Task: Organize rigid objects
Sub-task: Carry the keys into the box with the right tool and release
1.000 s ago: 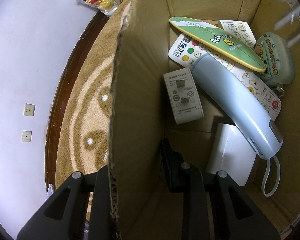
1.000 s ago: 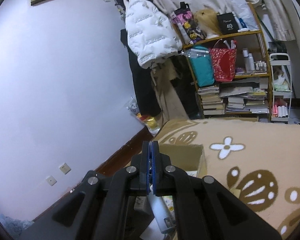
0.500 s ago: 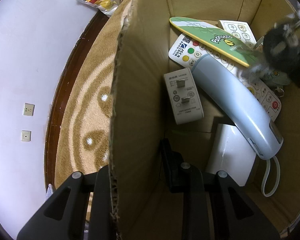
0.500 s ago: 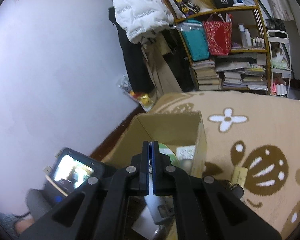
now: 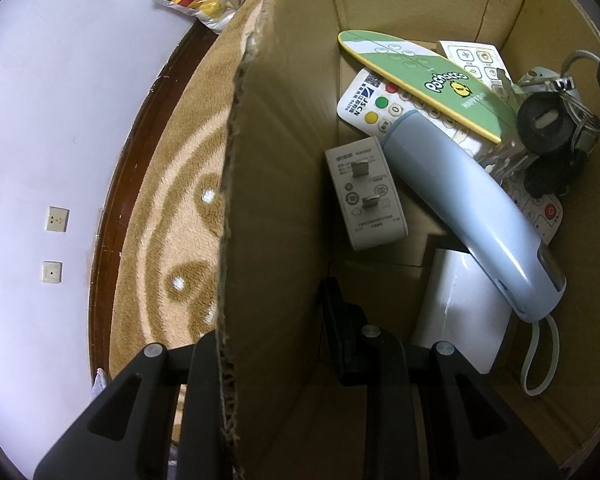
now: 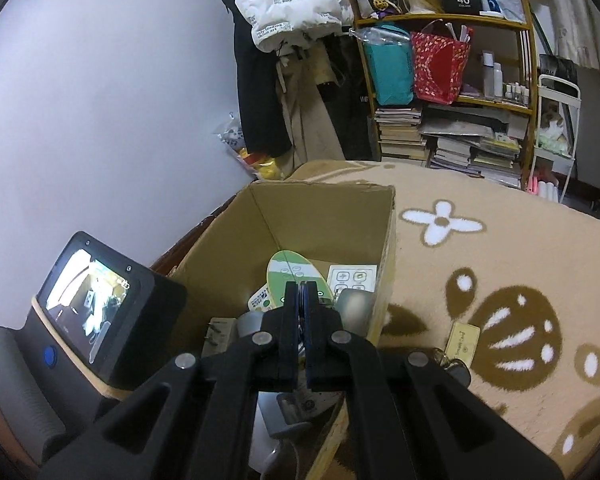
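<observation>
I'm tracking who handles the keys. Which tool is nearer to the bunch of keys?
Right. The right tool is directly above the bunch of keys inside the cardboard box, apparently holding it. The left tool clamps the box's near wall.

keys point(image 5: 548, 120) part cut off R edge | remote point(image 5: 380, 100) mostly covered

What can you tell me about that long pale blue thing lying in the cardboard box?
The pale blue device is a long, gently curved, smooth plastic-looking body with a darker window and a thin looped strap at its near end. It lies diagonally in the cardboard box, across a white remote, its near end resting on a white box, beside a white charger. Neither gripper touches it.
</observation>
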### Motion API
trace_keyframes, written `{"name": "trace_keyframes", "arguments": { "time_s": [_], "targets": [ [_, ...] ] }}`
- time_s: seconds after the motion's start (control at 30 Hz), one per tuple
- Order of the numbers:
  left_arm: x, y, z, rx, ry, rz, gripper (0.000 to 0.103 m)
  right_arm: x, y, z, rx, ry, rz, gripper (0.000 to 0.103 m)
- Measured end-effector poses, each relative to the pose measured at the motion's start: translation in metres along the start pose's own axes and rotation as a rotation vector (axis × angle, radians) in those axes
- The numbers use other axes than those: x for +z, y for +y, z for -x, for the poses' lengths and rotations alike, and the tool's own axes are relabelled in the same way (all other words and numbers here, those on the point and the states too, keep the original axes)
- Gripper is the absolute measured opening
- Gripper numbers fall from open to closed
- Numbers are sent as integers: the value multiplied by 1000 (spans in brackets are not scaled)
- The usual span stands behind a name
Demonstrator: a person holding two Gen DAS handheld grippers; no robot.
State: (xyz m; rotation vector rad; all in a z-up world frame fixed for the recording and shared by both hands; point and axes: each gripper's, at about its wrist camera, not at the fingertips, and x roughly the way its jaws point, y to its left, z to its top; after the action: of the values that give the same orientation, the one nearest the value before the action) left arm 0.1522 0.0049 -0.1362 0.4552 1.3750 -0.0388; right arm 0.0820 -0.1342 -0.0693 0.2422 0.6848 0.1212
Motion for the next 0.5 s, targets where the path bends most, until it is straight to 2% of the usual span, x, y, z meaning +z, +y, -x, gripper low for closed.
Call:
{"name": "trace_keyframes", "arguments": {
  "time_s": [0.23, 0.5],
  "targets": [
    [0, 1, 0, -8, 3, 4, 24, 0, -10, 0, 30, 8, -50, 3],
    [0, 2, 1, -10, 4, 9, 24, -3, -7, -4, 21, 36, -27, 4]
  ]
}}
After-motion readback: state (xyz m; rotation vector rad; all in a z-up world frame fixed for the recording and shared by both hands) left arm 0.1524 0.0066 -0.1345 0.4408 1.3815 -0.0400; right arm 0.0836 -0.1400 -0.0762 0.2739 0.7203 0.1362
